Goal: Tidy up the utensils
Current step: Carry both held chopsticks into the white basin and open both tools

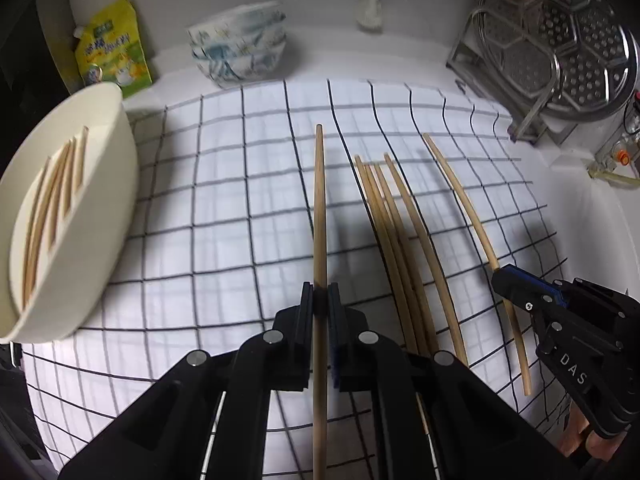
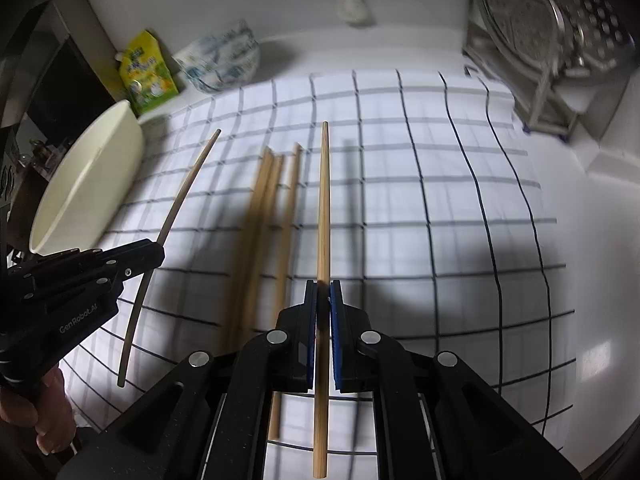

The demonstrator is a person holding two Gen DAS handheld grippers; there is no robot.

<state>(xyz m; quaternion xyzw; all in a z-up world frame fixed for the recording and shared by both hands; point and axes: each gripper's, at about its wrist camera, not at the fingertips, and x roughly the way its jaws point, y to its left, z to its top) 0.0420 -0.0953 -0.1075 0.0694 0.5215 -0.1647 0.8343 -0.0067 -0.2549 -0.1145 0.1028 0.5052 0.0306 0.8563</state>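
My left gripper (image 1: 320, 293) is shut on a bamboo chopstick (image 1: 319, 200) that points away along its fingers, lifted off the checked cloth (image 1: 220, 200). My right gripper (image 2: 323, 289) is shut on another chopstick (image 2: 324, 200) in the same way. Each wrist view also shows the other gripper: the right gripper (image 1: 500, 277) at the right edge, the left gripper (image 2: 159, 251) at the left, each with its chopstick. Between them several loose chopsticks (image 1: 394, 240) lie side by side on the cloth. A cream bowl (image 1: 116, 192) at the left holds several chopsticks (image 1: 52, 208).
Stacked patterned bowls (image 1: 240, 52) and a yellow-green pouch (image 1: 112, 48) stand at the back by the wall. A metal rack with a perforated steamer plate (image 1: 568, 48) stands at the back right. A white plug with its cord (image 1: 370, 12) hangs on the wall.
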